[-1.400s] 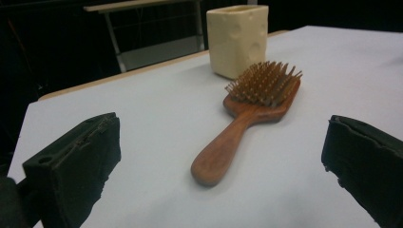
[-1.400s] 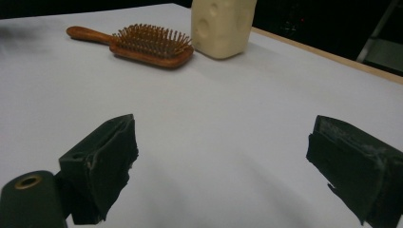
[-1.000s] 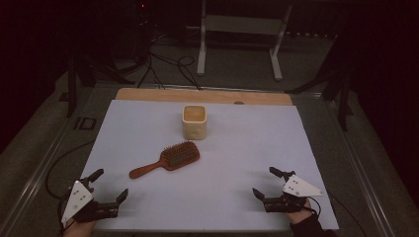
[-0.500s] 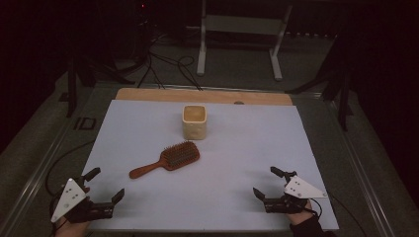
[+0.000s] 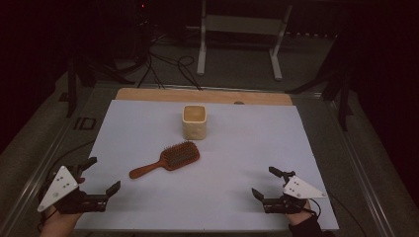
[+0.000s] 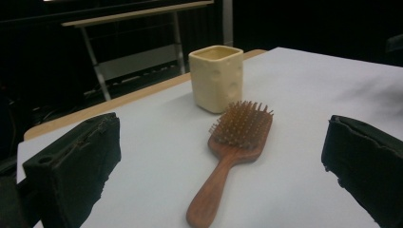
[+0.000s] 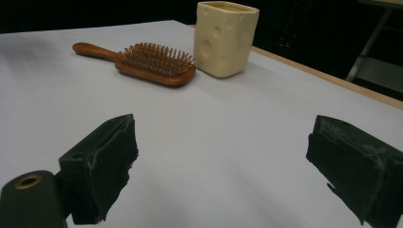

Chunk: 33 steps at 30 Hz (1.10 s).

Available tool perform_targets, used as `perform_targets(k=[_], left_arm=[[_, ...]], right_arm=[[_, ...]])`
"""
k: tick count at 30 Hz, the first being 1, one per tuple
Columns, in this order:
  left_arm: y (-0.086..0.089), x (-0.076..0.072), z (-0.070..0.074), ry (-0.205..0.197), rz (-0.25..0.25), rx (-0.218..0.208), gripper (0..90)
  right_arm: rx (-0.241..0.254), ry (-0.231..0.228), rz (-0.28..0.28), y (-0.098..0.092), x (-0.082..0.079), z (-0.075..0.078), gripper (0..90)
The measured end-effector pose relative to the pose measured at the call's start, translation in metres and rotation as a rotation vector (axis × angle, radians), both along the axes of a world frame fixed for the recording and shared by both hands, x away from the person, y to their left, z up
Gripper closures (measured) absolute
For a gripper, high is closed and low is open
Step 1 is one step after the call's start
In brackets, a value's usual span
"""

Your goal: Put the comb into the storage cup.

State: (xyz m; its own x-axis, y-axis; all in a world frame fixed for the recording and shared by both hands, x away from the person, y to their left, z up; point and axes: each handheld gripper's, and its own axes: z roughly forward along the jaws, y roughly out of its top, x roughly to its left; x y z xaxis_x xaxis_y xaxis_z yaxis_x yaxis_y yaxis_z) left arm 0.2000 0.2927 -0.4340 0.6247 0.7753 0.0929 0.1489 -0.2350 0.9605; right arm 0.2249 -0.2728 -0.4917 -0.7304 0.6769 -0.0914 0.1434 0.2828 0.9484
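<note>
The hairbrush [image 5: 168, 159], reddish-brown wood, bristles up, lies mid-table [image 5: 247, 148], handle toward 8 o'clock. Left claw [image 5: 101, 177] and right claw [image 5: 270, 183] both gape wide, holding nothing.

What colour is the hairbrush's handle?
The hairbrush has a reddish-brown wooden handle, matching its paddle. It shows best in the left gripper view.

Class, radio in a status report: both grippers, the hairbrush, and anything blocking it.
Left gripper open, empty. Right gripper open, empty. Hairbrush flat on the white table, bristles up, untouched, just in front of the cream cup. Nothing in the way.
</note>
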Motion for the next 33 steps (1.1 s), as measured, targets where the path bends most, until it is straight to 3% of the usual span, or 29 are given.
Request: perform_targets(k=[7, 15, 19, 24, 33], left_arm=[[-0.007, 0.012, 0.015, 0.028, -0.006, 0.038, 0.0], [-0.010, 0.027, 0.034, 0.012, -0.006, 0.052, 0.1], [-0.015, 0.036, 0.039, 0.038, -0.011, 0.076, 0.1], [-0.020, 0.047, 0.039, 0.061, -0.037, 0.082, 0.0], [-0.025, 0.067, 0.029, 0.077, -0.029, 0.115, 0.1]], right_arm=[[0.009, 0.008, -0.005, 0.000, 0.000, 0.000, 8.9], [0.015, 0.003, -0.002, 0.000, -0.001, 0.001, 8.9], [0.014, 0.001, -0.001, 0.000, 0.000, 0.000, 8.9], [0.021, 0.007, 0.001, 0.000, -0.001, 0.000, 8.9], [0.019, 0.004, 0.009, 0.002, -0.001, 0.000, 8.9]])
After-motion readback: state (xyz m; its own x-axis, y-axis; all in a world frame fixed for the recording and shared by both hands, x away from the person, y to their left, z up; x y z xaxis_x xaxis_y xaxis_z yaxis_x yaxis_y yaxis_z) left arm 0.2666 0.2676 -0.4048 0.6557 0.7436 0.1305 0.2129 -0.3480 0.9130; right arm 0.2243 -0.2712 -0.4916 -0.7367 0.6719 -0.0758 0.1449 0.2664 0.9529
